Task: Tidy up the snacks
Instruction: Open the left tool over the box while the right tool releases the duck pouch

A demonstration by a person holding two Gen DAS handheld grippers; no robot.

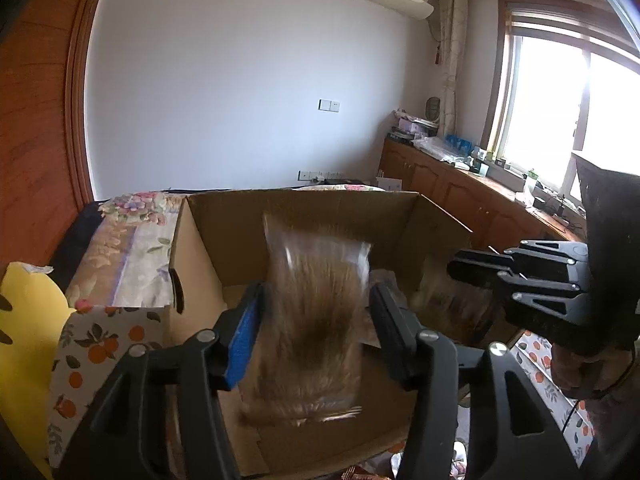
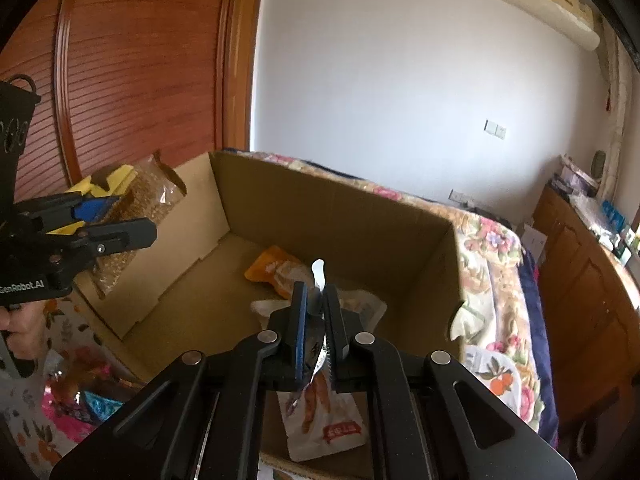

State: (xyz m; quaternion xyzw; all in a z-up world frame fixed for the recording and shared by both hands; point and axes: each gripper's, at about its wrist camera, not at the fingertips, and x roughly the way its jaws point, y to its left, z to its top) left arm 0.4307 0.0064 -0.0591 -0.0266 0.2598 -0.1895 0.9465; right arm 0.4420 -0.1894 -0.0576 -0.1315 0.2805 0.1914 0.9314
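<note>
An open cardboard box [image 1: 320,208] [image 2: 340,208] stands on a floral bedspread. In the left wrist view a clear bag of brown grains [image 1: 316,320], motion-blurred, hangs between the spread fingers of my left gripper [image 1: 316,332] over the box. The right wrist view shows that bag [image 2: 148,208] at the box's left wall beside my left gripper [image 2: 108,220]. My right gripper [image 2: 316,332] is shut on a white snack pouch with orange print [image 2: 324,420] above the box's near edge. Two more pouches [image 2: 276,272] lie on the box floor.
A floral bedspread [image 2: 492,264] lies beyond the box. An orange-patterned cloth [image 1: 92,344] with more snack packets [image 2: 76,400] is at the front left. A yellow object [image 1: 24,320] sits left. A wooden cabinet [image 1: 460,188] runs under the window.
</note>
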